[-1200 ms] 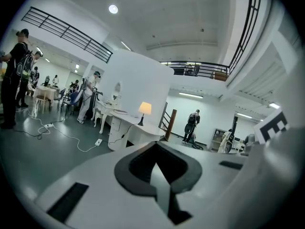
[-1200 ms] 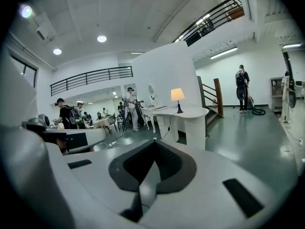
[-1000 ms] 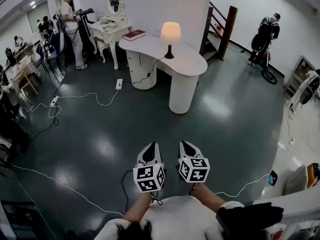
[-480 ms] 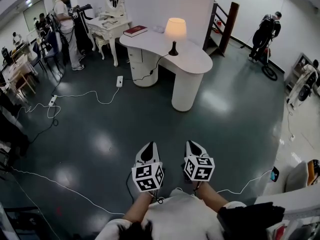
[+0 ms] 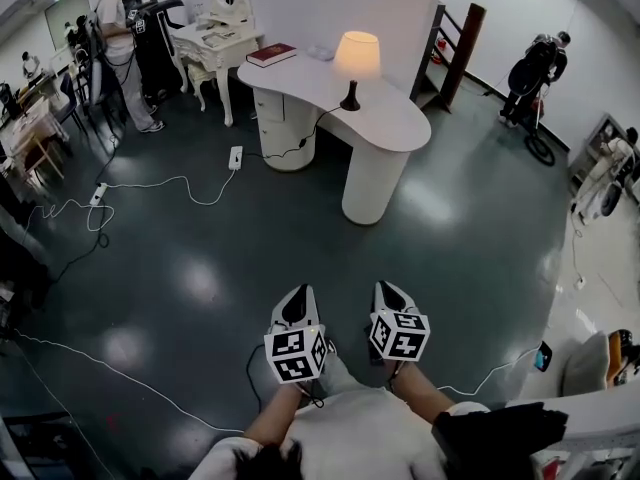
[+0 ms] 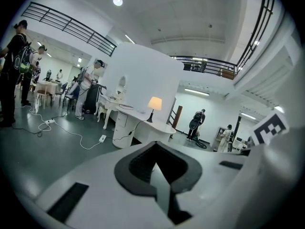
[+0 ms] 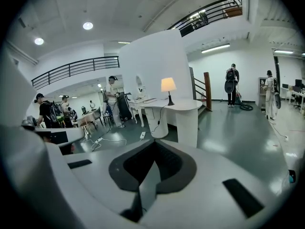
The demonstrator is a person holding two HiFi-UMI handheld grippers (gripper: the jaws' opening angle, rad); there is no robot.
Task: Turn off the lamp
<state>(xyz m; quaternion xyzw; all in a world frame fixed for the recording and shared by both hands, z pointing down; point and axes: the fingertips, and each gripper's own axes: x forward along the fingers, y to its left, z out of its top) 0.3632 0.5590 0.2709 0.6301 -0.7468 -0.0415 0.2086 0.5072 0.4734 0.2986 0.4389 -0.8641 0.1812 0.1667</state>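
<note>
My left gripper (image 5: 298,306) closed, empty. My right gripper (image 5: 391,300) closed too, nothing between jaws. Both side by side low over dark floor (image 5: 200,268), pointing to 12 o'clock. Lamp (image 5: 357,56) lit, upright on white table (image 5: 400,128) at 12 o'clock, well apart from both grippers. Red book (image 5: 270,54) on same table, at lamp's 9 o'clock. Power strip (image 5: 236,156) on floor beside table. Person (image 5: 115,28) at 11 o'clock.

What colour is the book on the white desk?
The book is dark red, clearest in the head view.
</note>
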